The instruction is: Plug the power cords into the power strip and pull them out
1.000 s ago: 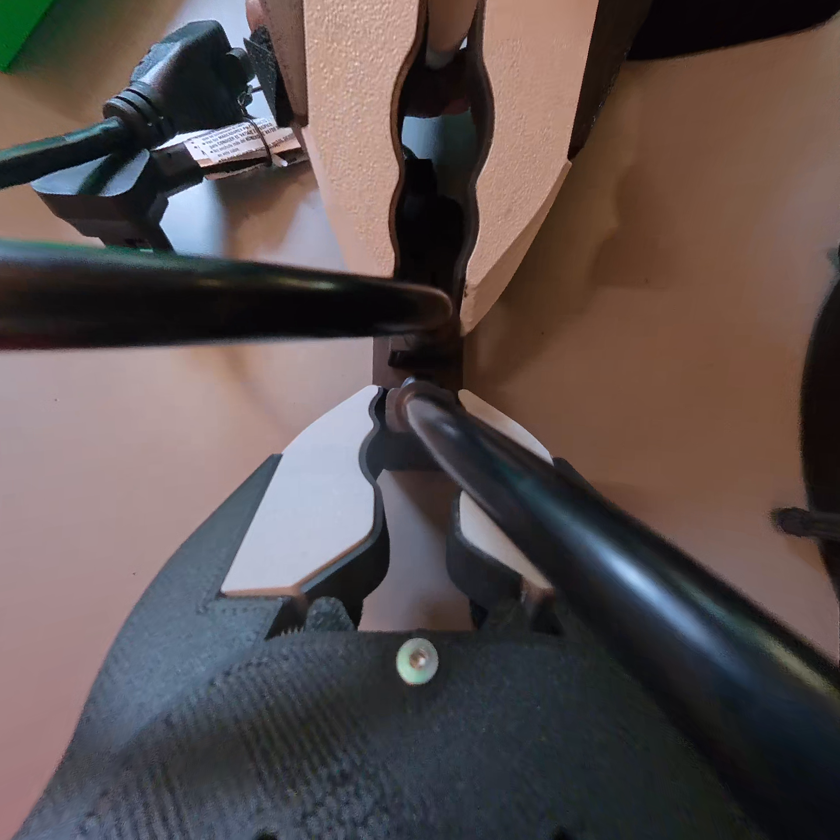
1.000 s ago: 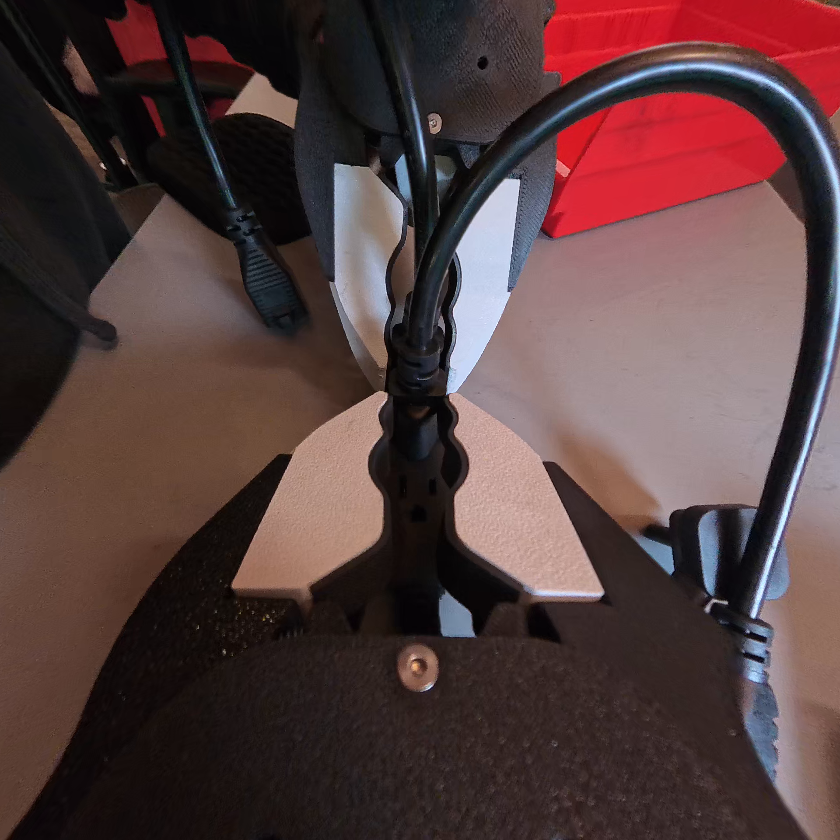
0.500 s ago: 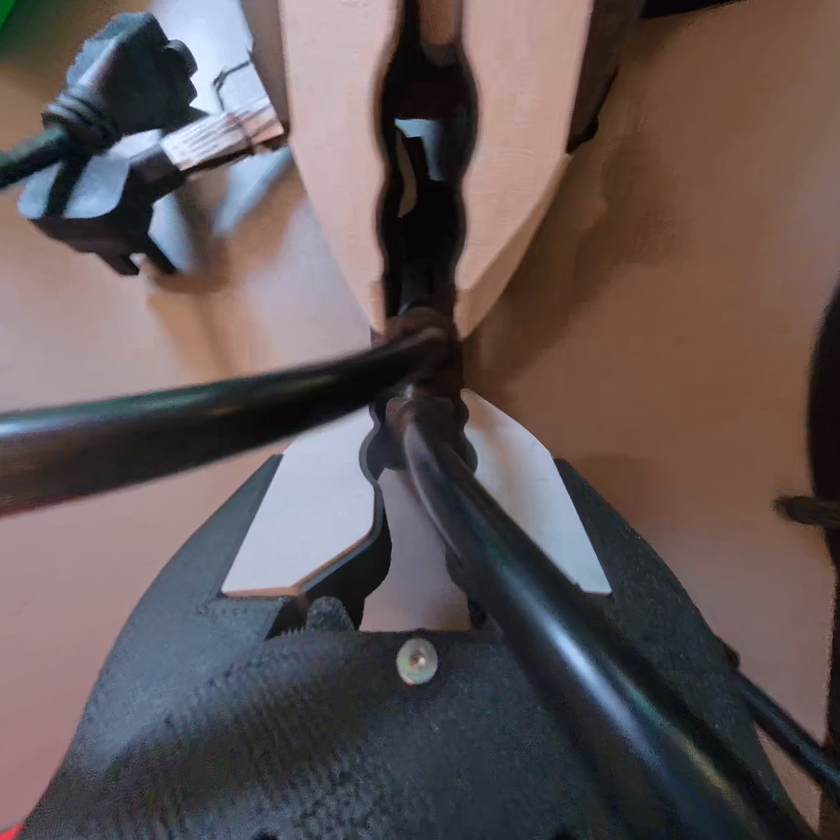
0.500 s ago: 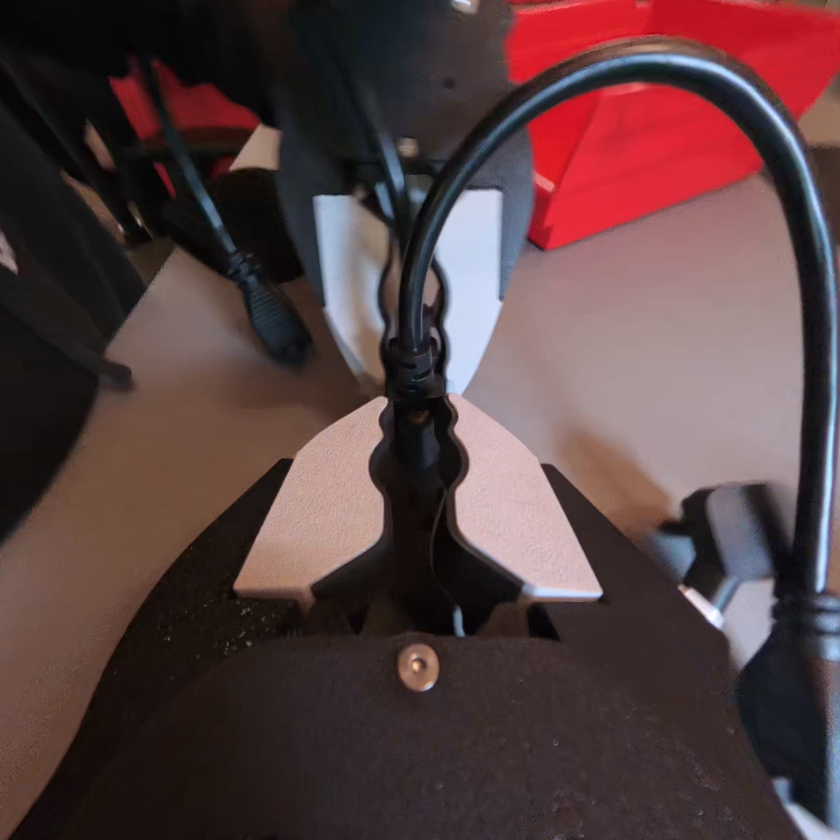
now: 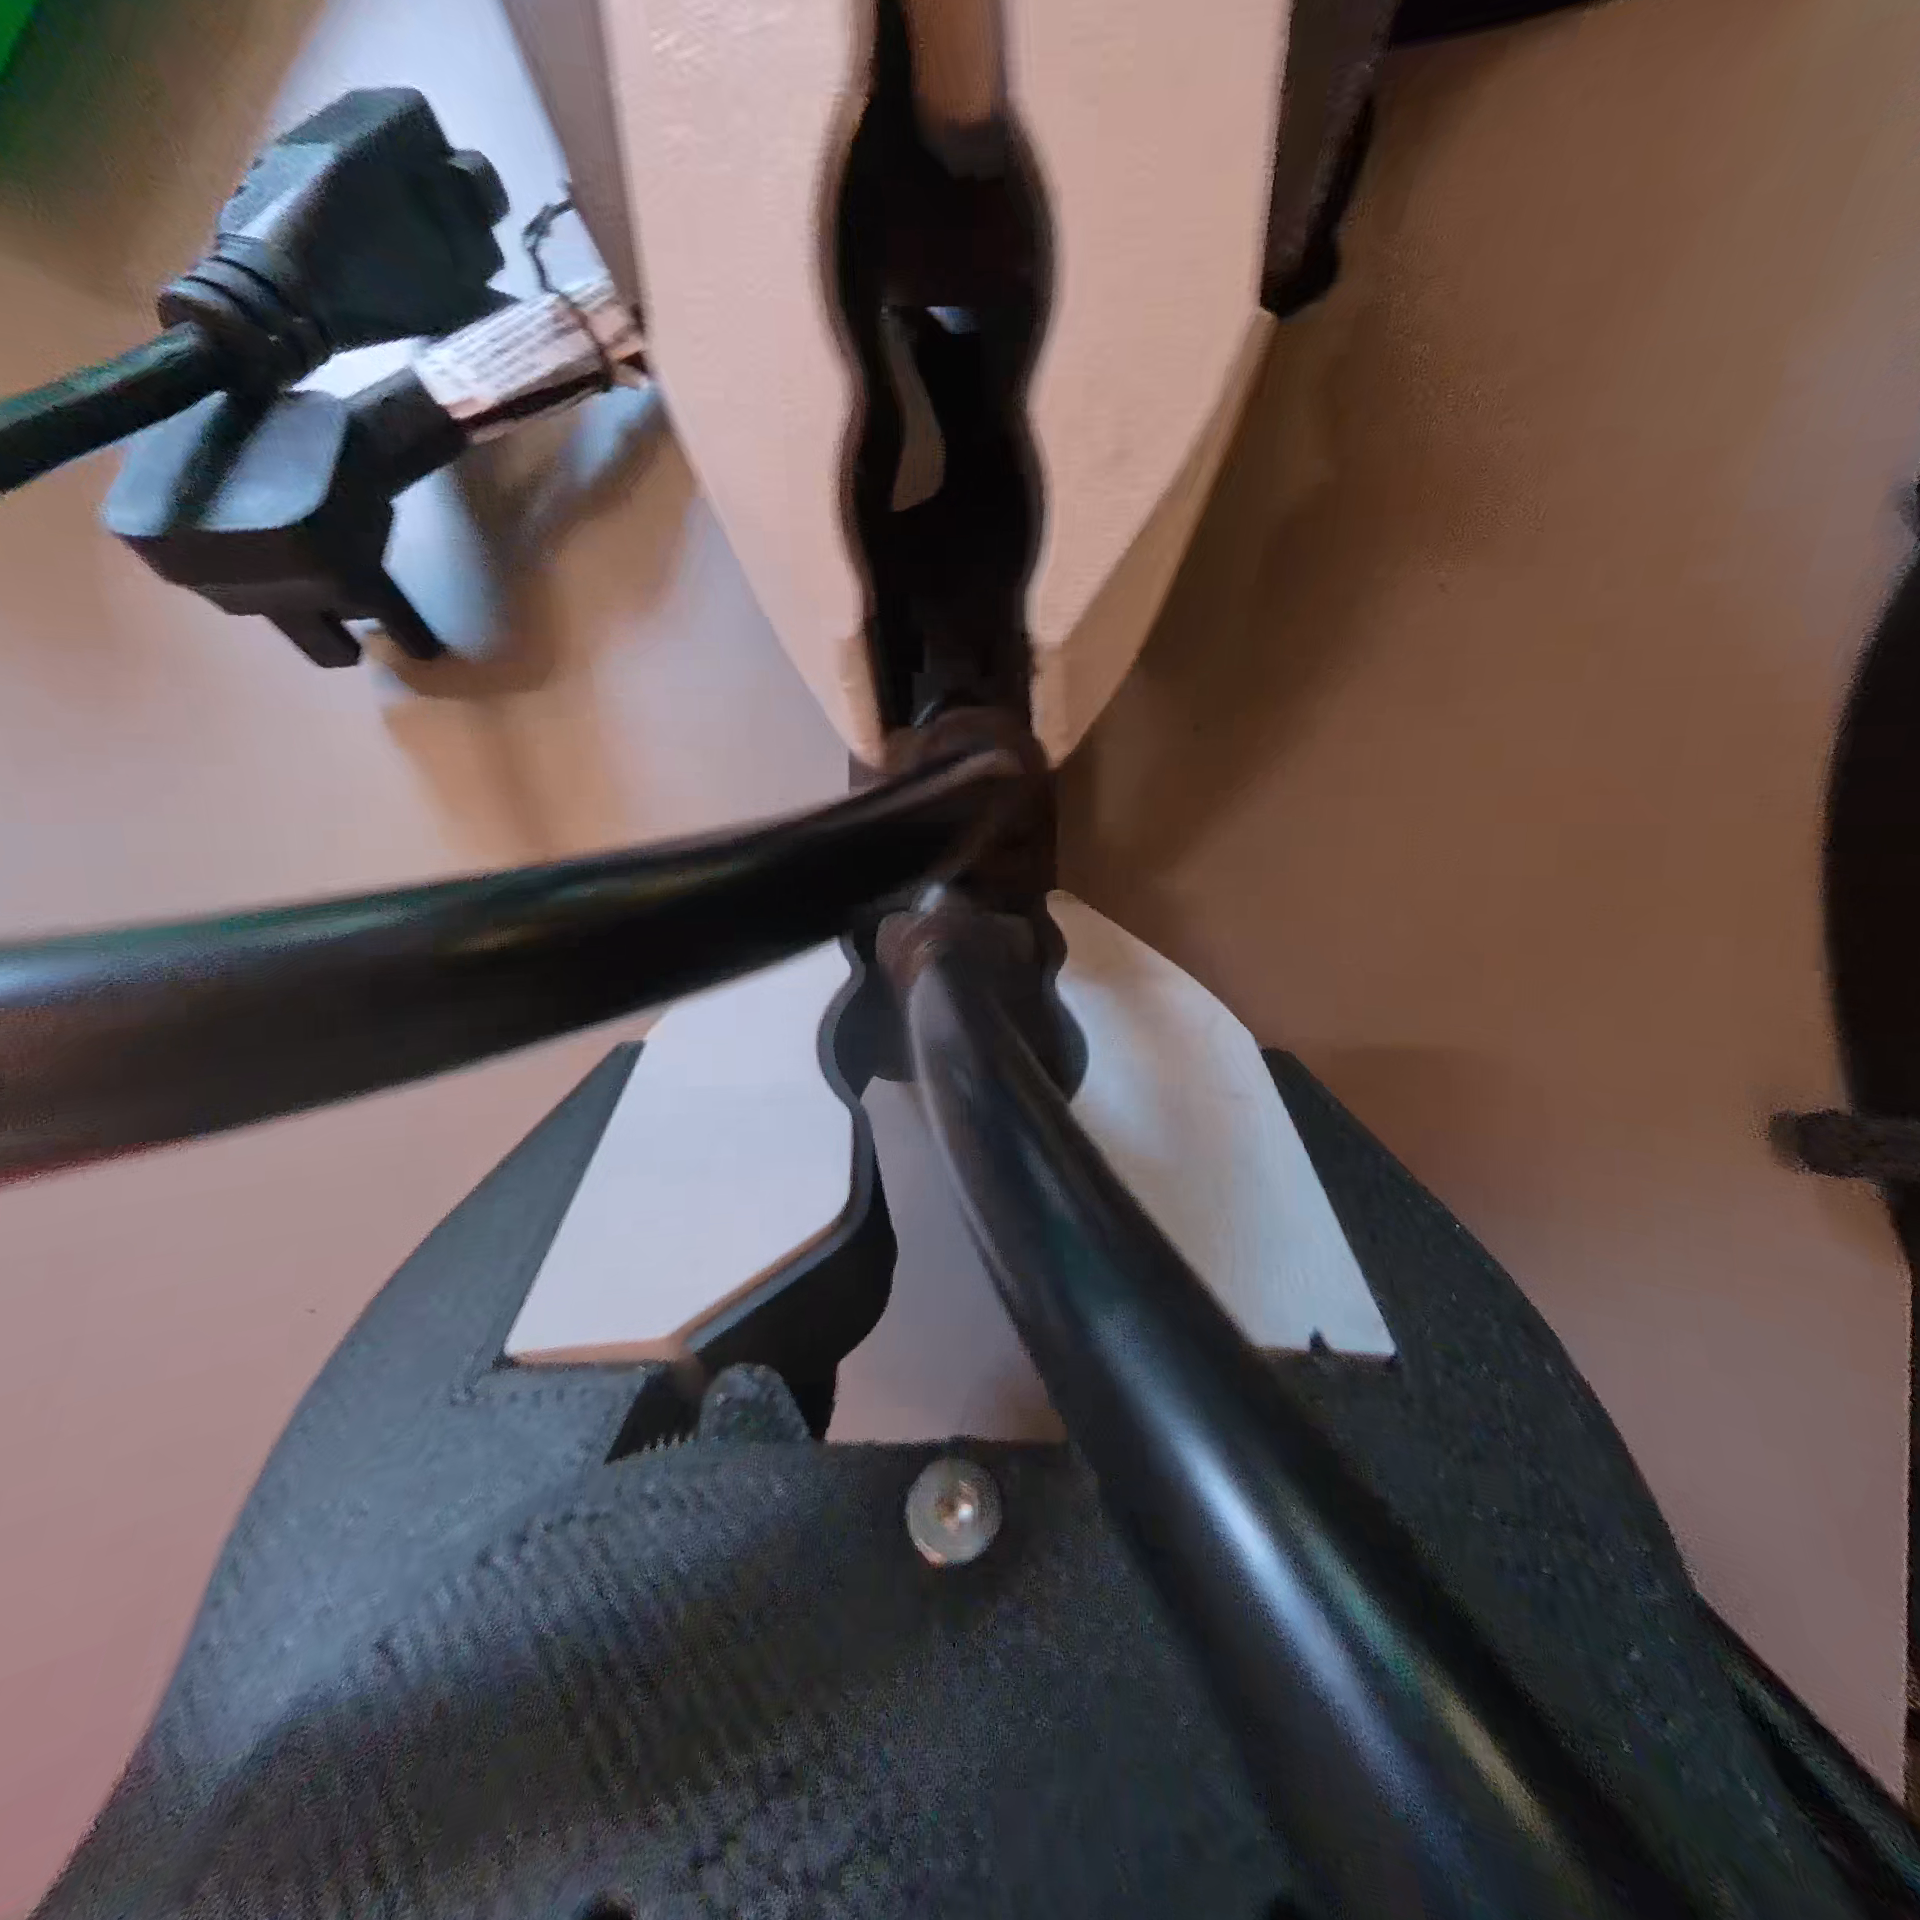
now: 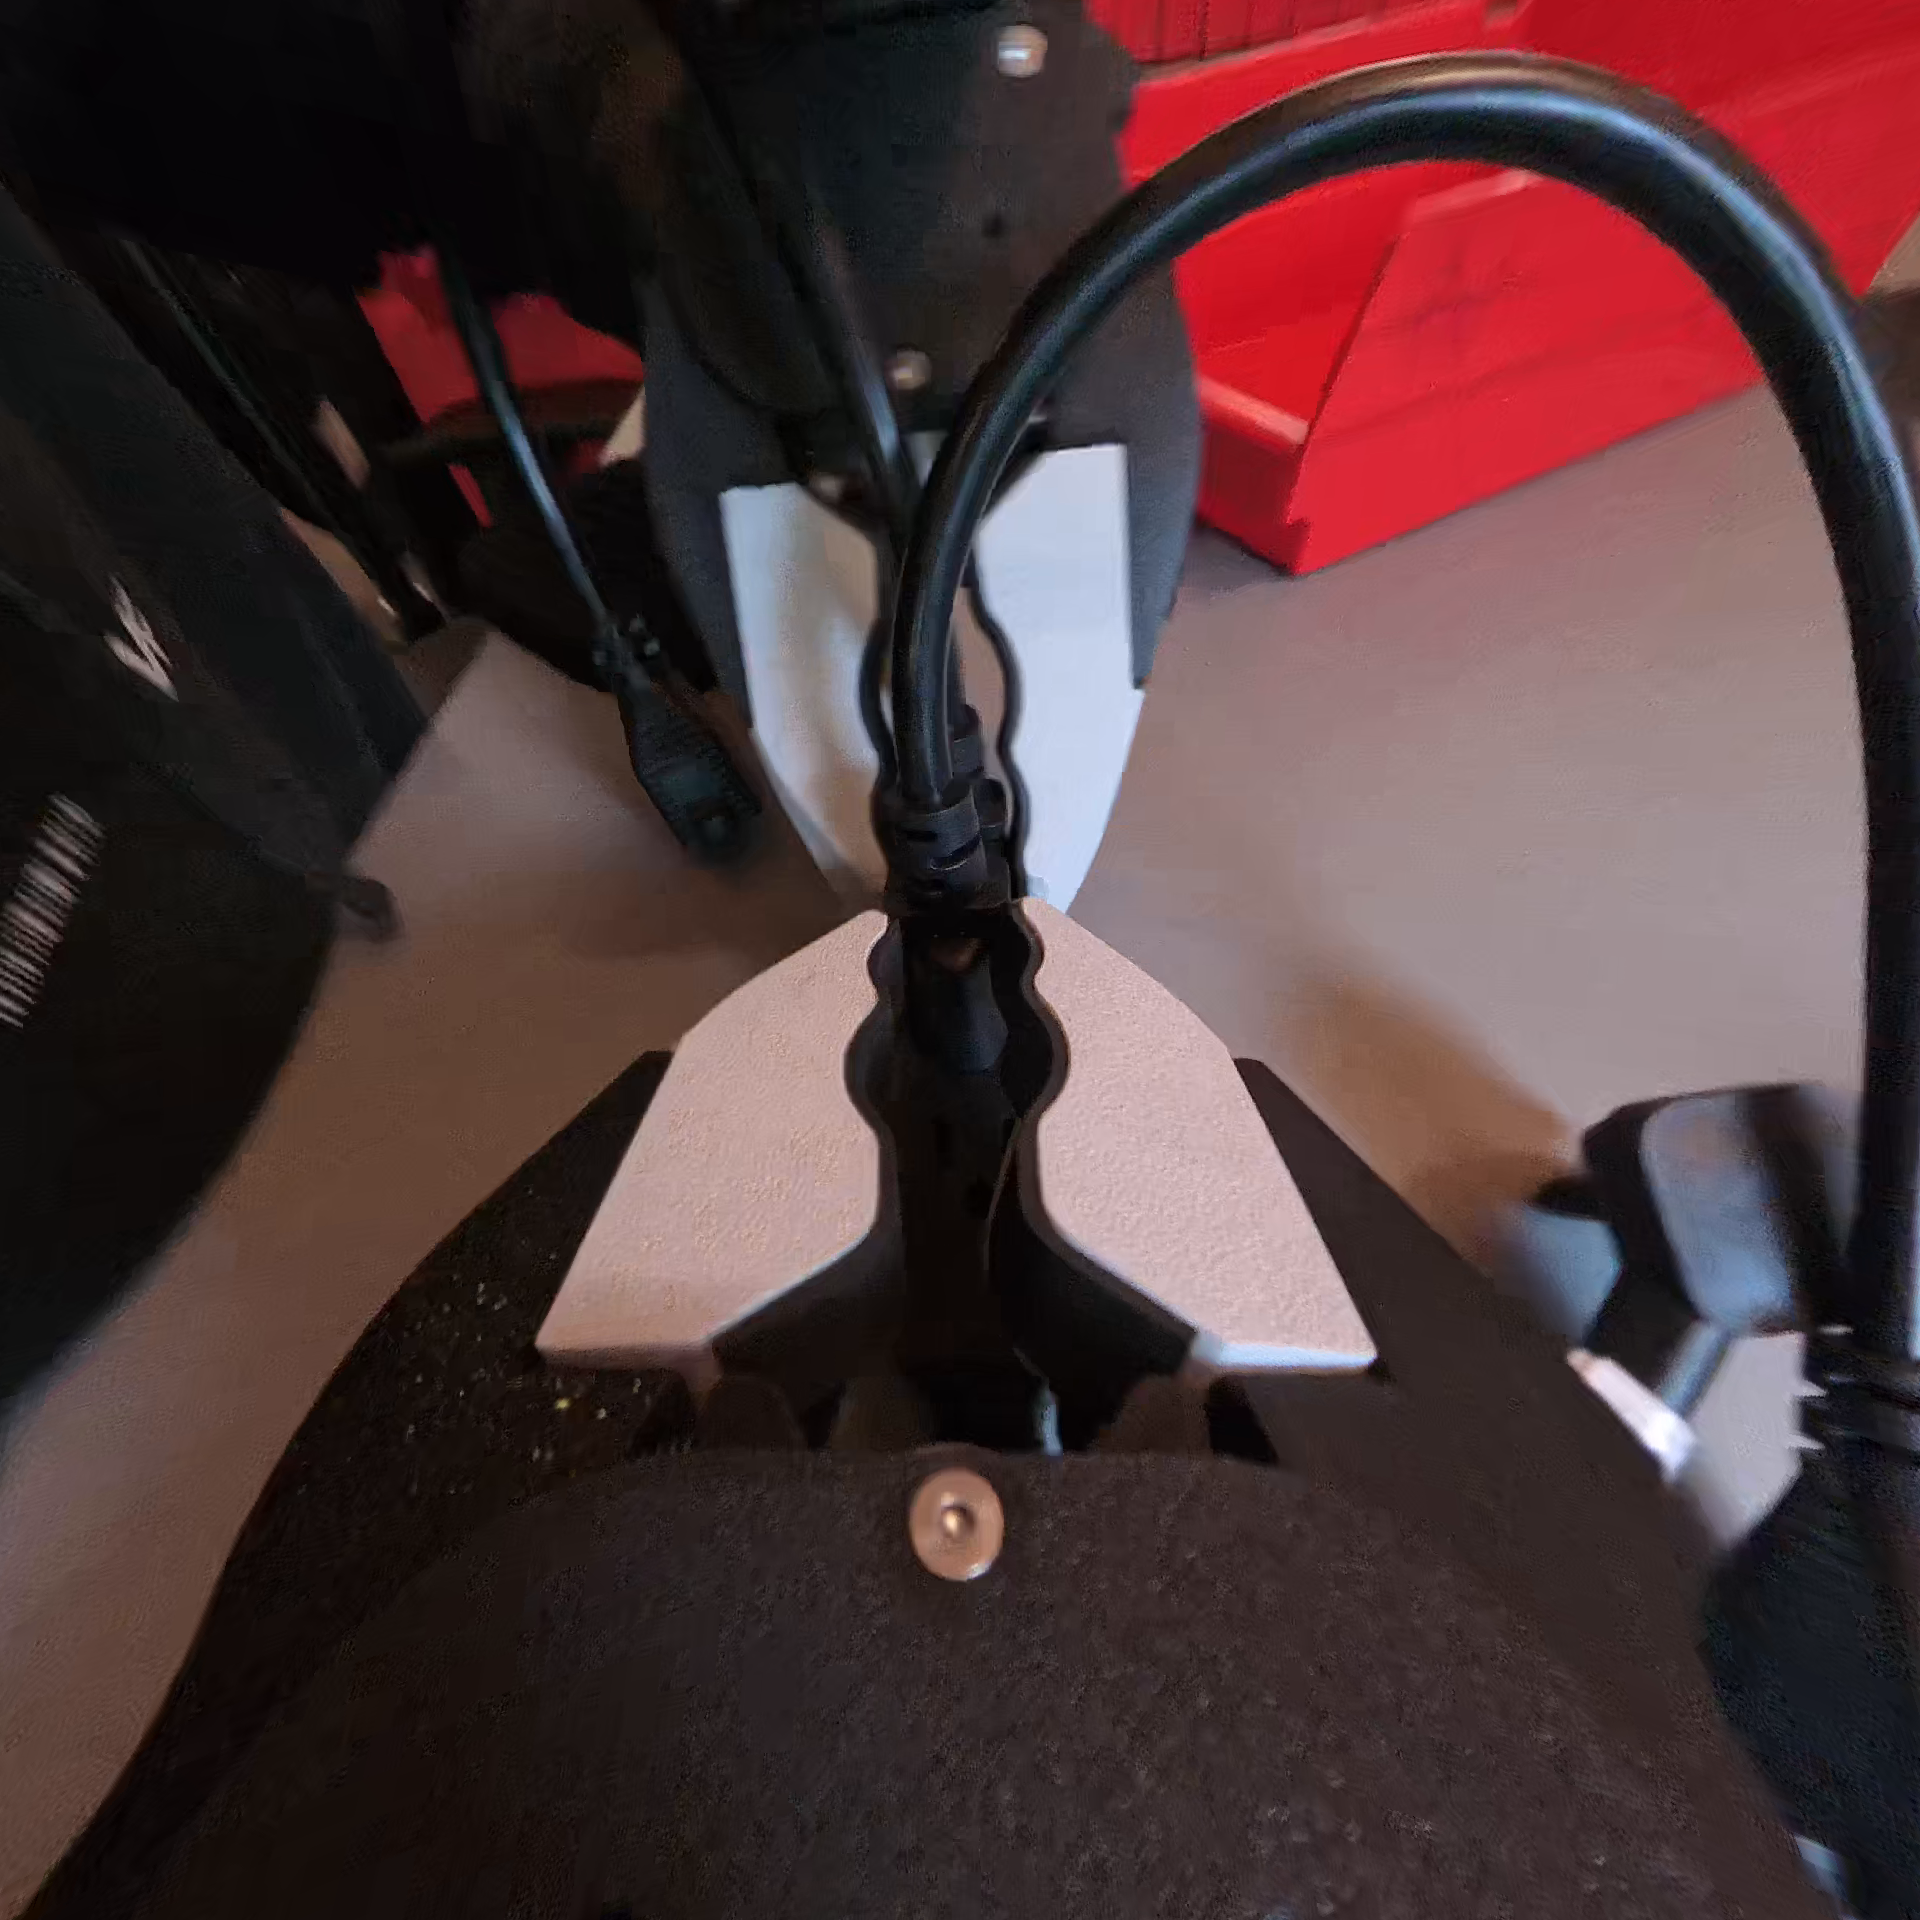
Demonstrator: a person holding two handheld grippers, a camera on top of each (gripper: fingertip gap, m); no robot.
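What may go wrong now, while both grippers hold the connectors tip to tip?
1. The stiff black cable arches high from the right gripper; its spring may twist the connector.
2. The other cable crosses the left gripper, hiding the joint.
3. The loose plug lies nearby and may be dragged.

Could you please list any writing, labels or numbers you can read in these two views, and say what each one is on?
Paper tag tied to the loose power cord, left wrist view: printed lines, too blurred to read.
Black fabric item at left, right wrist view: white mark and barcode-like stripes, too blurred to read.
Red bins and held power cords: no writing visible.
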